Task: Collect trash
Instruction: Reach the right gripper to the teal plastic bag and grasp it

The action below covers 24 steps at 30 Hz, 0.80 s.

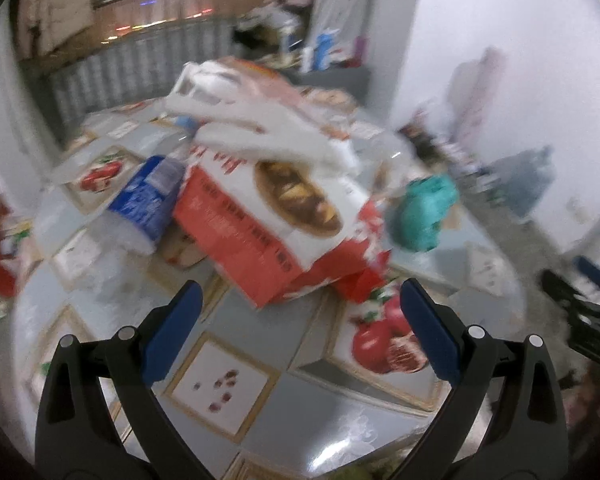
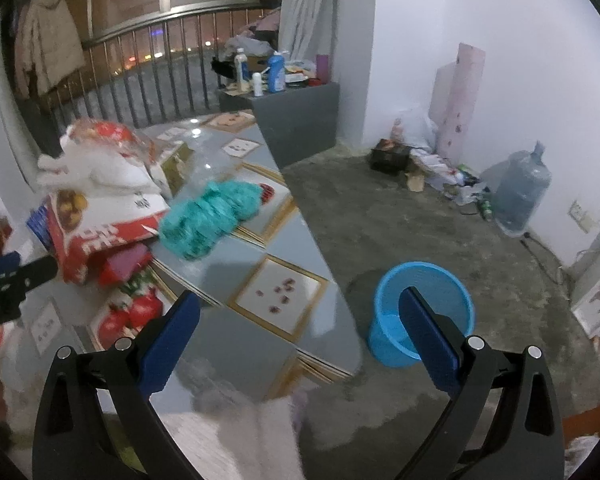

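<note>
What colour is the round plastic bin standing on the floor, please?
The round plastic bin is bright blue, seen best in the right wrist view.

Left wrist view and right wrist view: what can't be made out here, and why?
- Left wrist view: print on the red and white box and the blue-label bottle is lost to motion blur.
- Right wrist view: the blue bin interior is partly hidden by the right gripper finger.
- Right wrist view: the floor litter by the wall is too small to identify.
- Both views: what lies under the white foam is covered.
</note>
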{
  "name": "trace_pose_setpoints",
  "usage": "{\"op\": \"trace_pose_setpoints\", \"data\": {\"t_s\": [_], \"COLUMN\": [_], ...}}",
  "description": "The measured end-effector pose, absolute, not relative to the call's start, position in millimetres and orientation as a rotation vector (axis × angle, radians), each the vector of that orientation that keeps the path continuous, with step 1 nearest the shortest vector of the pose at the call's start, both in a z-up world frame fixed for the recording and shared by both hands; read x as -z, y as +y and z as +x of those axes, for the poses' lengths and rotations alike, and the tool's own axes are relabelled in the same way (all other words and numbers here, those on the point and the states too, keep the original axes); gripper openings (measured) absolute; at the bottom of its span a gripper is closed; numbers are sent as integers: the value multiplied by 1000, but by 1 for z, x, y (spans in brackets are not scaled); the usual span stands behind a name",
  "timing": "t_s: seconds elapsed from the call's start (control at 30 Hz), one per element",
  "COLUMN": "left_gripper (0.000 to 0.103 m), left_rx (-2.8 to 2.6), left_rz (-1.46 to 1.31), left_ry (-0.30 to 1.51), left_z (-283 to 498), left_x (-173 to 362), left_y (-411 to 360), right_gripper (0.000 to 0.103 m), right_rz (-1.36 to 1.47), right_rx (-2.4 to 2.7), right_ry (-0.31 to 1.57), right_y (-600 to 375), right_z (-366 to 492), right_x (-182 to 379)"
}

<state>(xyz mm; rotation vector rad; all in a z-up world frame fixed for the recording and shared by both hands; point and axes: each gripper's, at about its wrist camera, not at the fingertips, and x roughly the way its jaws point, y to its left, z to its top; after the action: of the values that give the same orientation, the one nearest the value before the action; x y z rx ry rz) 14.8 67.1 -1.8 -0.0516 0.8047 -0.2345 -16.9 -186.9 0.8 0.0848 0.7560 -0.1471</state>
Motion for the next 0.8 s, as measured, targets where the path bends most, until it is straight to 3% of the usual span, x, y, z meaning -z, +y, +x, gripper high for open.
{"op": "trace_pose_setpoints", "data": {"t_s": [0.27, 0.8], "left_gripper": [95, 94], "left_rx": [362, 349], "left_rz": [-247, -243], "left_ry": [706, 628], "left_z": [23, 71], "left_x": [-6, -18], "left_y": [109, 158], "right_gripper": [97, 97], "right_rz": [174, 404], "right_rx": [63, -88], "right_ry": [774, 855], "right_y": [-179, -171], "right_z": [15, 77], "right_x": [0, 22]}}
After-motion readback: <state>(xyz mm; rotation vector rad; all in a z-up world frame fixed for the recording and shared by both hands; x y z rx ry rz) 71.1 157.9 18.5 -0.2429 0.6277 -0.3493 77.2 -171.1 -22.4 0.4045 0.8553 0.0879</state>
